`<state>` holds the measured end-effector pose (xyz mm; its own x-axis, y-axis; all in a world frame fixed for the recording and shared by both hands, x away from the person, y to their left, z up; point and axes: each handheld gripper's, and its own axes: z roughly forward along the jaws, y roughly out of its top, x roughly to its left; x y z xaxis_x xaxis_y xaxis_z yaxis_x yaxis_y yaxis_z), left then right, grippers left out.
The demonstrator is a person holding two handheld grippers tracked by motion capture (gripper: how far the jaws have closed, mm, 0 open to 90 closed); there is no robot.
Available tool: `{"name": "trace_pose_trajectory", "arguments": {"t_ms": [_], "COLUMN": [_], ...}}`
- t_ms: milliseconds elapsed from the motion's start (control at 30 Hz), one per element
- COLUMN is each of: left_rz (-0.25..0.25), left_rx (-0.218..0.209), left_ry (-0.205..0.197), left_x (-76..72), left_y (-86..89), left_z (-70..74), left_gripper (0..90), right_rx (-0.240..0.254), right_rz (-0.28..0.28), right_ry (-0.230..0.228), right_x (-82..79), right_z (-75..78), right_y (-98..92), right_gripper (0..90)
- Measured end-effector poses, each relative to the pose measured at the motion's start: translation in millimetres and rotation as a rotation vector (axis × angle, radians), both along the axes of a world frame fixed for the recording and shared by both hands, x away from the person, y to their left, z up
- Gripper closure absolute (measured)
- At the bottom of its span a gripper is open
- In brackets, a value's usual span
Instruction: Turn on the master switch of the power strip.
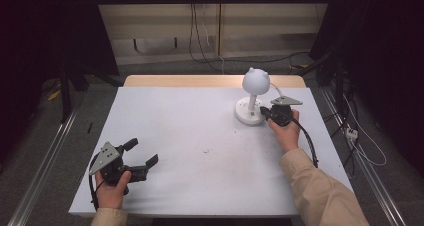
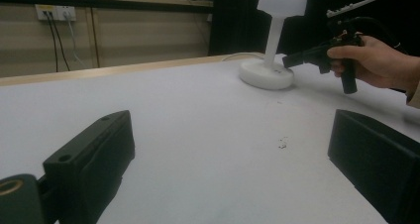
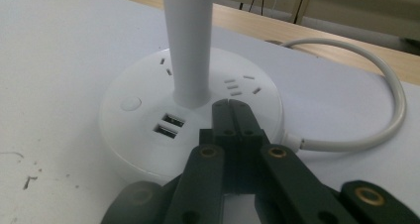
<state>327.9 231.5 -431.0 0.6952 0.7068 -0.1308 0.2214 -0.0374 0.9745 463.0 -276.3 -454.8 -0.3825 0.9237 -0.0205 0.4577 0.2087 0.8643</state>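
High view overhead, gripper views low, sharing lamp (image 1: 255,97)

the table (image 1: 200,131) is bare and free over its middle and its left part. at the far right stands the lamp (image 1: 254,93), and its stem and round base block the way there. the right gripper (image 1: 263,112), jaws together, is at that base. the cord (image 3: 381,105) curves behind the base, near the far edge. the left gripper (image 1: 142,153) takes the near left corner.
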Motion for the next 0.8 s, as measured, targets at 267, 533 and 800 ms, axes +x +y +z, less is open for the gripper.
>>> {"name": "trace_pose_trajectory", "arguments": {"t_ms": [267,533,800], "left_rz": [-0.004,-0.012,-0.009], "left_rx": [0.001,0.005,0.005], "left_ry": [0.003,0.006,0.011], "left_x": [0.4,1.5,1.1], "left_y": [-2.0,-2.0,-2.9], "left_z": [-0.2,-1.4,-1.9], "left_gripper": [3.9,3.9,3.9], "right_rx": [0.025,0.068,0.099], "right_rz": [0.016,0.014,0.008], "right_ry": [0.015,0.028,0.043], "right_x": [-6.4,-12.9,-21.1], "right_z": [0.0,1.5,3.2], "right_y": [-2.8,-3.5,-7.0], "right_gripper": [82.1,65.5,44.4]}}
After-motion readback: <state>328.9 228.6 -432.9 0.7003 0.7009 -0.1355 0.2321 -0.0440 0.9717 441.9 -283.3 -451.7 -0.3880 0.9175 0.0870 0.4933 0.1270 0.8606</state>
